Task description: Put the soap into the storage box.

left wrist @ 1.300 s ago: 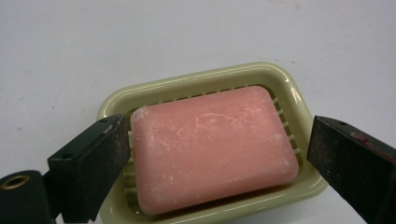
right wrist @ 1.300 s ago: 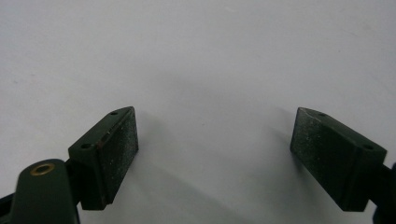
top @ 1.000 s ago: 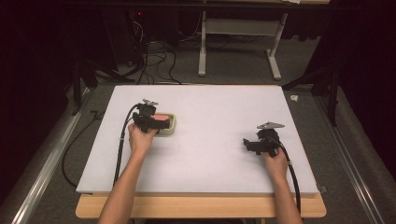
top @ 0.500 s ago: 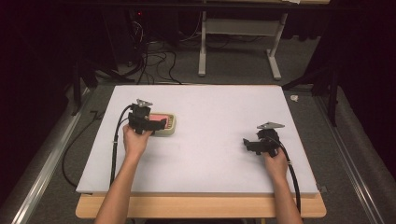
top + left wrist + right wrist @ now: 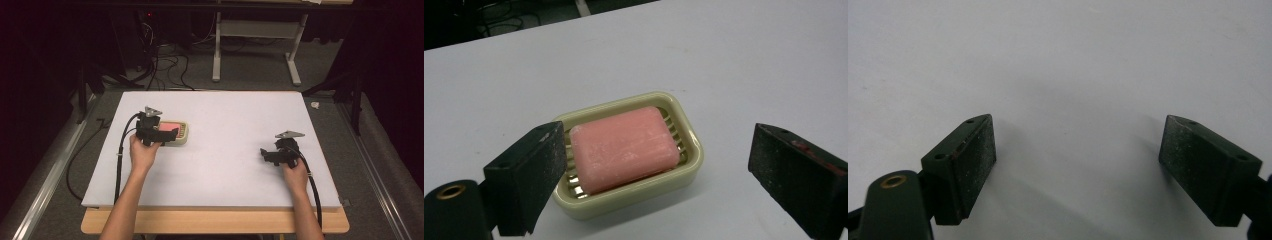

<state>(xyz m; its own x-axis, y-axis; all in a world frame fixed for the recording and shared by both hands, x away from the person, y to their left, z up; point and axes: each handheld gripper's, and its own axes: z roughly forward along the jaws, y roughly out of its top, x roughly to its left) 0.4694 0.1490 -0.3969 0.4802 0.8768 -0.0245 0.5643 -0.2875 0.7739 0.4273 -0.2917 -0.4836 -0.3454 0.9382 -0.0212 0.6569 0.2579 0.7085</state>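
Observation:
A pink soap bar (image 5: pixel 624 146) lies in a pale yellow-green soap dish (image 5: pixel 691 162) on the white table. In the high view the dish (image 5: pixel 183 135) sits left of centre, with the soap (image 5: pixel 169 126) partly behind my left gripper (image 5: pixel 172 133). That gripper is open and hangs just above and short of the dish; in the left gripper view it (image 5: pixel 659 172) has one jaw at the dish's near-left corner and the other well off to its right. My right gripper (image 5: pixel 263 153) rests at the table's right, open over bare tabletop (image 5: pixel 1073 75), nothing between its jaws (image 5: pixel 1078 167).
The white board (image 5: pixel 225 115) lies on a wooden table whose front edge (image 5: pixel 215 222) shows below. Black cables (image 5: pixel 120 165) trail from each gripper off the board. Beyond the far edge stand a desk frame (image 5: pixel 260 45) and floor cables (image 5: pixel 160 65).
My left gripper has drawn back slightly toward the left, away from the dish, baring more of the soap. The right gripper has stayed put.

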